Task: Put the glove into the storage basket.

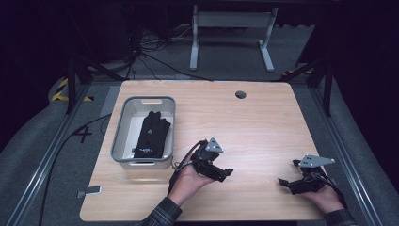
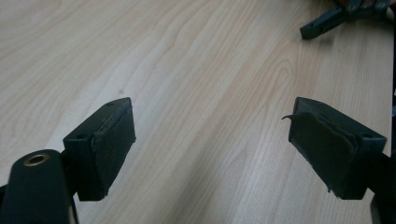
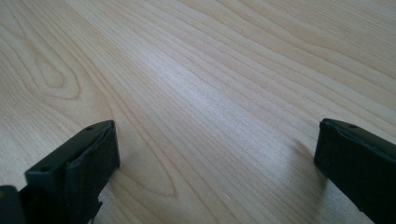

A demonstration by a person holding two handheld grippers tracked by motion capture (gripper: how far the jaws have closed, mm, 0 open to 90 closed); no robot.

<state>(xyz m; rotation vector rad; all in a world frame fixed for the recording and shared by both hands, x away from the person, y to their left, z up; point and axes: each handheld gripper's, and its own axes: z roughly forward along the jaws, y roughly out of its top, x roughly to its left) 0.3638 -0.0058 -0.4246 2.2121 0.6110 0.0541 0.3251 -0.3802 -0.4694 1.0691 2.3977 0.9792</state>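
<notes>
Both of your grippers, left gripper (image 1: 227,173) and right gripper (image 1: 281,181), are standing released and empty over the table (image 1: 263,127) right of the grey bin (image 1: 121,136), where the black glove (image 1: 153,134) is lying, so keep them level and clear.

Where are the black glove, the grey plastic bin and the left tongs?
Black fabric glove (image 1: 151,134), high view, on its palm.
Grey rectangular plastic bin (image 1: 118,133), high view, on its left wall.
Left tongs (image 2: 212,147), left gripper view, midway between the open tips.
</notes>
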